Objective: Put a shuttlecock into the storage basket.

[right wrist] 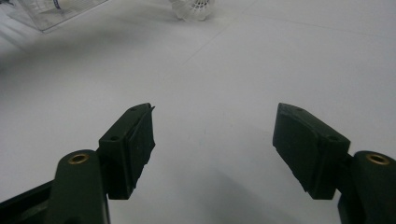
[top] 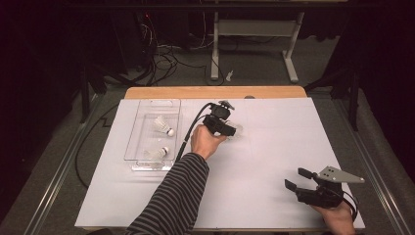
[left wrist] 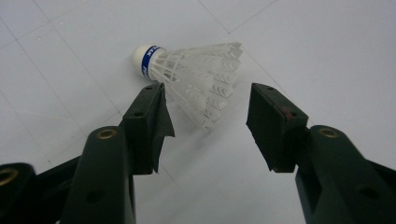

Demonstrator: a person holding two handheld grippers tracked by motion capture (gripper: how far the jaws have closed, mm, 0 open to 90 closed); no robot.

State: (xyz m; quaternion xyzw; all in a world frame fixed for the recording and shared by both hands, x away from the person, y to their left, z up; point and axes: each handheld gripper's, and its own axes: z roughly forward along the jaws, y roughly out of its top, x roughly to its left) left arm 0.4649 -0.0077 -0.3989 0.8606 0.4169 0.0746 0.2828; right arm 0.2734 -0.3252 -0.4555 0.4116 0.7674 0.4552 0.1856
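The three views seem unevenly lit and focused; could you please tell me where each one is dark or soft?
High view: the white table is brightly lit, the surrounding floor dark. Left gripper view: the shuttlecock is fairly sharp, the jaws nearest the lens softer. Right gripper view: the clear tray and a shuttlecock at the top edge are blurred, and a soft shadow lies between the jaws.

A dim room lay around a brightly lit white table.

The white tabletop (top: pixel 274 161) had a wooden edge (top: pixel 215 92) at its far side. Beyond it the grey floor (top: pixel 254 63) carried a tangle of cables (top: pixel 164 58) and the white legs of a desk frame (top: pixel 254 34). Darkness swallowed the walls, while metal rails (top: pixel 54 171) ran along both sides.
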